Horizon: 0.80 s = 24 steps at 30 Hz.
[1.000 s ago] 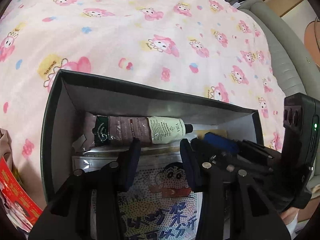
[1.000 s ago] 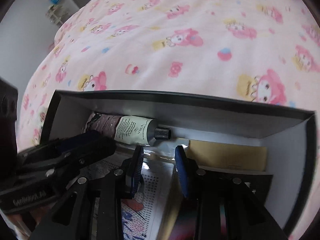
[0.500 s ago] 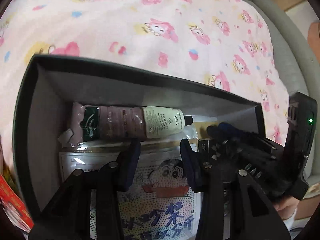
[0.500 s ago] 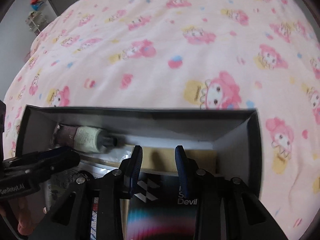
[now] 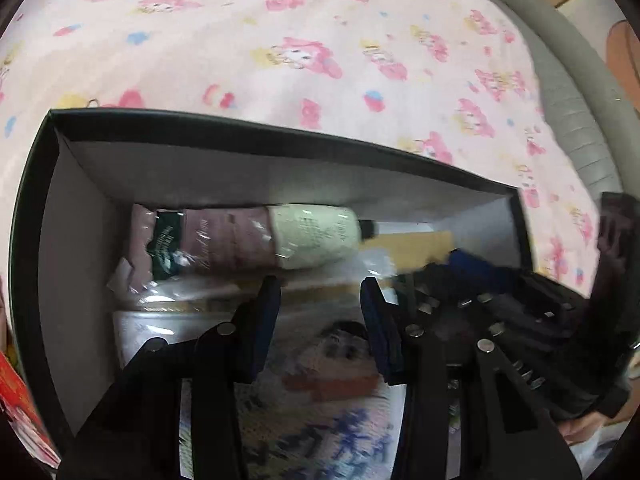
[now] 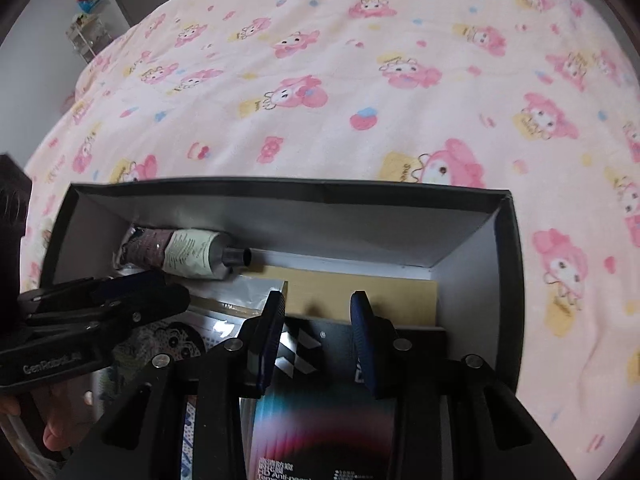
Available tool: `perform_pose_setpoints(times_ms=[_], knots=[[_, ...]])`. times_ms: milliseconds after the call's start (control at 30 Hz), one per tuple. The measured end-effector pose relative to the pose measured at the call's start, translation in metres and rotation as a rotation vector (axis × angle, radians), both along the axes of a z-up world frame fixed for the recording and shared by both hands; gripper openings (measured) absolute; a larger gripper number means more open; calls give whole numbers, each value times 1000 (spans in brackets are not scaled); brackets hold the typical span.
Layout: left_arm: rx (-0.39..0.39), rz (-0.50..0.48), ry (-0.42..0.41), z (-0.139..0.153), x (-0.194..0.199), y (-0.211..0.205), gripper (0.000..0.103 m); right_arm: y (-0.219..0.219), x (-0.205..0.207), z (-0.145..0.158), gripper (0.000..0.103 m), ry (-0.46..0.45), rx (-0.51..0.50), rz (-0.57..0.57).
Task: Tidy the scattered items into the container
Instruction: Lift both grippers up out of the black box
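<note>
The right gripper [image 6: 316,344] has slid rightward along the box [image 6: 280,194] — jaws apart, gripping nothing, over the black packet [image 6: 320,408]. The left gripper [image 5: 320,320], also released, hovers above the cartoon pack [image 5: 320,432]. The tube [image 5: 256,238] lies against the far wall. Best lift both straight out — no snagging.

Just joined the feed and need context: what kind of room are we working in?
Most likely a bedroom. The box sits on a bed spread with a pink cartoon-print blanket, a padded grey bed edge runs alongside, and a small shelf rack stands by the far wall.
</note>
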<state>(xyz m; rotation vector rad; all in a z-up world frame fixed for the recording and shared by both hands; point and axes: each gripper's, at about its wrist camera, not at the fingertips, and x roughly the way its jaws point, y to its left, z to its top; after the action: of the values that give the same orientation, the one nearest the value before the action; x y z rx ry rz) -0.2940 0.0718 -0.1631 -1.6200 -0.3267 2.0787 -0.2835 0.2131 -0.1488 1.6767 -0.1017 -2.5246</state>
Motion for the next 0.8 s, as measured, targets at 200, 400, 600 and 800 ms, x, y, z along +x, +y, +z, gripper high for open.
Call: perform_pose_setpoints(times_ms=[200, 400, 600, 800], knots=[[-35, -24, 106, 32, 31, 10, 42, 1, 24, 11, 30, 16, -46, -53], [36, -2, 223, 76, 88, 7, 43, -12, 73, 47, 31, 110, -82, -50], [42, -43, 328, 123, 146, 13, 45, -27, 133, 82, 32, 194, -31, -42], [25, -24, 447, 163, 203, 9, 52, -51, 195, 131, 43, 325, 20, -1]])
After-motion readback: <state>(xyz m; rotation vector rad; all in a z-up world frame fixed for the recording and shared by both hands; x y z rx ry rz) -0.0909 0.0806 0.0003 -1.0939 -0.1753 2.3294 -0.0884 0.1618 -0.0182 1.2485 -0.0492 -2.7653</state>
